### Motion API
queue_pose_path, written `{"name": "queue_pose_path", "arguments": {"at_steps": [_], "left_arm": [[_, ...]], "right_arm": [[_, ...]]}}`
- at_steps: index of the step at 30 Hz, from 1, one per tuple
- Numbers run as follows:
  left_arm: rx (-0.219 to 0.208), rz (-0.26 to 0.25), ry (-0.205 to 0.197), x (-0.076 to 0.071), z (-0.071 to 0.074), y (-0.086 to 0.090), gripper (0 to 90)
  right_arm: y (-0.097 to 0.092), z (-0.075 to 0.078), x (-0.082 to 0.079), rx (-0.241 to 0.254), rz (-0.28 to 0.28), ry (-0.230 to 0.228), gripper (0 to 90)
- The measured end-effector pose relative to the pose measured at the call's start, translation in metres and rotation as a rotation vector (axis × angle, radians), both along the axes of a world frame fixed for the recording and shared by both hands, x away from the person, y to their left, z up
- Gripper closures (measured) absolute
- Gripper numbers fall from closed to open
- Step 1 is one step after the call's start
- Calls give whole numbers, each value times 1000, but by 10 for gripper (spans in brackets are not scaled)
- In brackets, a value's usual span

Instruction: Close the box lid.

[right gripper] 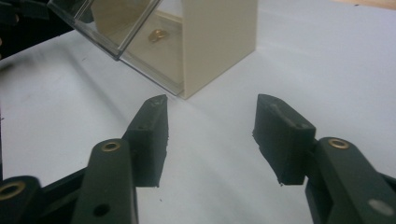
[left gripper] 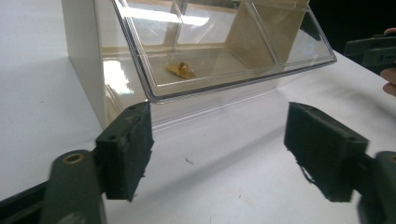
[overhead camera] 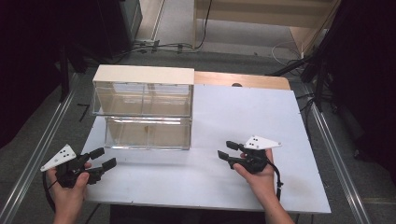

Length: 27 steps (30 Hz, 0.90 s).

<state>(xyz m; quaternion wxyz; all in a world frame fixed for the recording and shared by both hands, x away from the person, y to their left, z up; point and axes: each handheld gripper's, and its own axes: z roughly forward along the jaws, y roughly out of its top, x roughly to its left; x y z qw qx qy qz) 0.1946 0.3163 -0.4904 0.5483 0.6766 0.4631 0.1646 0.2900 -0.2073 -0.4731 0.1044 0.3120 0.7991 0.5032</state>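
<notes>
A small cream cabinet [overhead camera: 144,74] with two clear plastic drawers stands at the back left of the white table [overhead camera: 247,116]. Its lower drawer [overhead camera: 148,136] sticks out a little toward me. A small yellowish piece [left gripper: 181,70] lies inside that drawer, and it is also in the right gripper view [right gripper: 157,34]. My left gripper [overhead camera: 106,157] is at the table's front left, just short of the drawer, jaws open and empty [left gripper: 219,140]. My right gripper [overhead camera: 224,149] is to the right of the cabinet, pointing at it, jaws open with nothing between them [right gripper: 210,126].
Bare white tabletop lies between and in front of the grippers. A wooden strip [overhead camera: 243,80] runs along the table's far edge. Metal rails [overhead camera: 42,140] flank the table on the floor, and cables [overhead camera: 159,46] and wooden furniture stand beyond it.
</notes>
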Motion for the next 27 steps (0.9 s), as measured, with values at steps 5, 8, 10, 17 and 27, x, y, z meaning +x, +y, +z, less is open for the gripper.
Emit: {"name": "queue_pose_path", "arguments": {"at_steps": [5,8,10,17,27], "left_arm": [[-2,1,-10,-1,0,0,125],[2,-4,-13,-1,-1,-2,96],[8,-5,-17,0,-2,-3,89],[31,-26,-27,0,-3,-7,52],[46,-38,-40,2,-4,-9,46]], "right_arm": [[-20,0,-3,13,-33,-5,358],[-32,0,-5,20,-51,-4,330],[-40,-1,-7,16,-64,-5,311],[-65,-5,-13,16,-110,4,264],[-93,-8,-25,16,-143,12,163]]}}
